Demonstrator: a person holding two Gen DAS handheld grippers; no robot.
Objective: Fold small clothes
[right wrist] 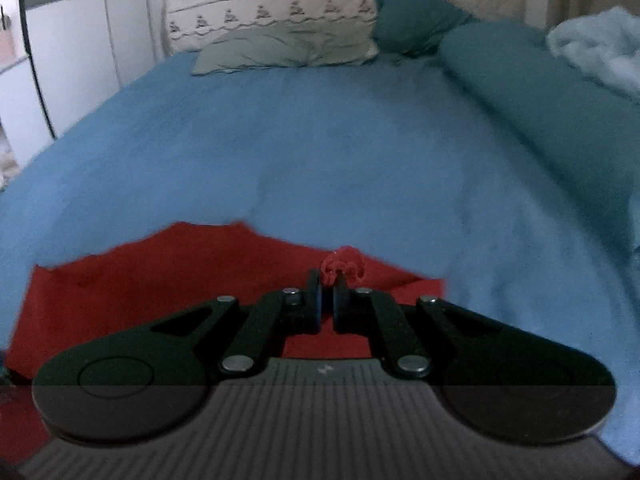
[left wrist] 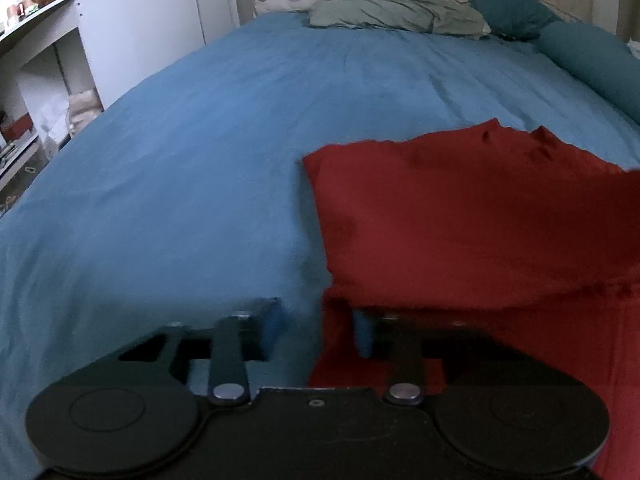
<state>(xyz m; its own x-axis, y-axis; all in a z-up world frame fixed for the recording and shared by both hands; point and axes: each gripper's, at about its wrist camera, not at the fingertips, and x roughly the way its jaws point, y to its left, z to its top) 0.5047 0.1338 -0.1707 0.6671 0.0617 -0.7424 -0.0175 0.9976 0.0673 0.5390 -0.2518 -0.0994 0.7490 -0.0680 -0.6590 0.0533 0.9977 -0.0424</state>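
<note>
A small red garment lies on the blue bedspread, its near part doubled over. My left gripper is open at the garment's near left edge, with its right finger over the red cloth and its left finger over the bedspread. In the right wrist view the red garment spreads to the left under the tool. My right gripper is shut on a bunched bit of the red cloth, held just above the bedspread.
Pillows and a teal bolster lie at the head and right side of the bed. A pale blue blanket sits far right. White shelves stand left of the bed.
</note>
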